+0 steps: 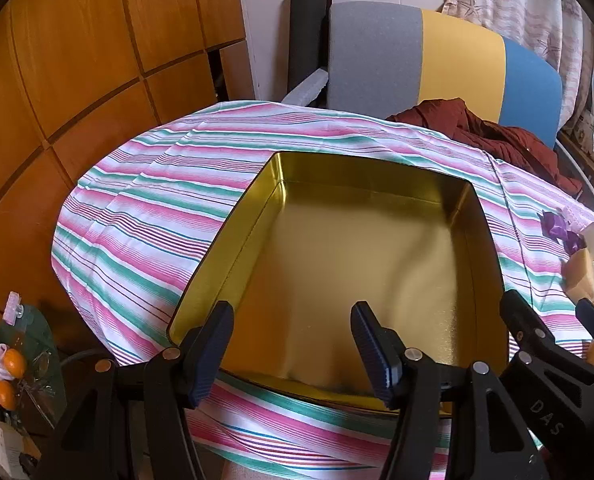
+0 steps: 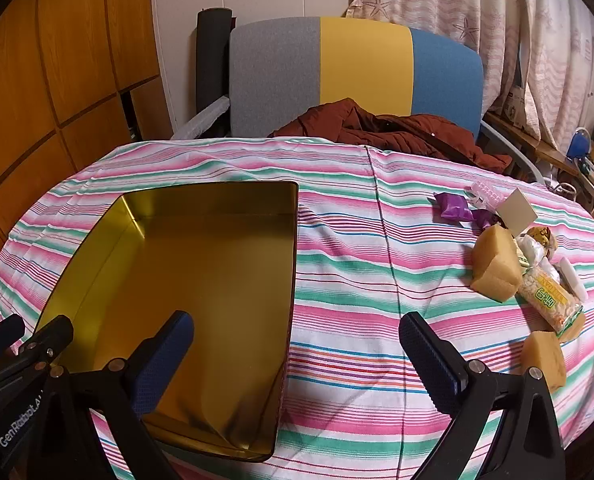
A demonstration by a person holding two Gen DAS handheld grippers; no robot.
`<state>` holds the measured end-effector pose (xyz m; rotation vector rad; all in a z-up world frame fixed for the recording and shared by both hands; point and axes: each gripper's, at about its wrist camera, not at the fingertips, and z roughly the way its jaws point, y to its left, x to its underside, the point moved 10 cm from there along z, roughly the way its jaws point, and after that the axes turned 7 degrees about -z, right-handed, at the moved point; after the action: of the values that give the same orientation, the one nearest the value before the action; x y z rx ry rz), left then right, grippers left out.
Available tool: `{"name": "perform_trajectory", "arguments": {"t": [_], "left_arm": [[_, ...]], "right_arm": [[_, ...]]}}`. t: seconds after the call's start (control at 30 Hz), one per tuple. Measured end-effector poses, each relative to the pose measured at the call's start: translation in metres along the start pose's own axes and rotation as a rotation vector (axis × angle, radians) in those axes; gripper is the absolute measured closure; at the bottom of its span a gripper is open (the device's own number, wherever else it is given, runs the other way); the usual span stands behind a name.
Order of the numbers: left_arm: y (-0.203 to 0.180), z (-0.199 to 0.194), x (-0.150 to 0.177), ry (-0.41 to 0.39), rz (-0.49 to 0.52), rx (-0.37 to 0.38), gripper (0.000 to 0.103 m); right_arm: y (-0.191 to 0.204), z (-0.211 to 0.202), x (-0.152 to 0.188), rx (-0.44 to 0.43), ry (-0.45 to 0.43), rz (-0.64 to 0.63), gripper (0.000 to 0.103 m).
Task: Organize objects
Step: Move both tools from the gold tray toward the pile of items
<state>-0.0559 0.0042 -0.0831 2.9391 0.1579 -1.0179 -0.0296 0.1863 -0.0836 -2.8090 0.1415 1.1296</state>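
A gold tin box lies open and holds nothing on the striped tablecloth. My left gripper hovers over its near edge, open, nothing between its fingers. My right gripper stands wide open above the box's right wall and the cloth beside it, holding nothing. At the table's right lie small items: a purple wrapped piece, two tan sponge-like blocks, a packet of pale snacks, a white card and a pink clip. The right gripper's fingers show at the right of the left wrist view.
A striped cloth covers the round table. Behind it stands a grey, yellow and blue chair with a dark red garment. Wooden cabinets are at left, curtains at back right. Oranges and bags sit low left.
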Motion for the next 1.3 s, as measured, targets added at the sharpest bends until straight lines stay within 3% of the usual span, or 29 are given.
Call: {"name": "perform_trajectory", "arguments": {"t": [0.6,0.73,0.87,1.17,1.3], "left_arm": [[-0.019,0.007,0.02,0.051,0.052,0.043,0.041],[-0.033,0.005,0.027,0.053,0.081,0.1,0.041],[-0.057,0.0,0.042,0.059,0.128,0.198,0.041],[-0.122,-0.018,0.085,0.128,0.251,0.427,0.041],[-0.152,-0.027,0.095,0.133,0.301,0.449,0.043]], "right_arm": [[-0.034,-0.013,0.009,-0.012,-0.032,-0.017,0.0],[-0.057,-0.018,0.015,-0.03,-0.051,-0.05,0.0],[-0.089,-0.017,0.03,-0.079,-0.005,-0.022,0.0],[-0.207,-0.049,0.055,0.124,-0.077,0.121,0.0],[-0.263,-0.057,0.075,0.194,-0.077,0.246,0.0]]}}
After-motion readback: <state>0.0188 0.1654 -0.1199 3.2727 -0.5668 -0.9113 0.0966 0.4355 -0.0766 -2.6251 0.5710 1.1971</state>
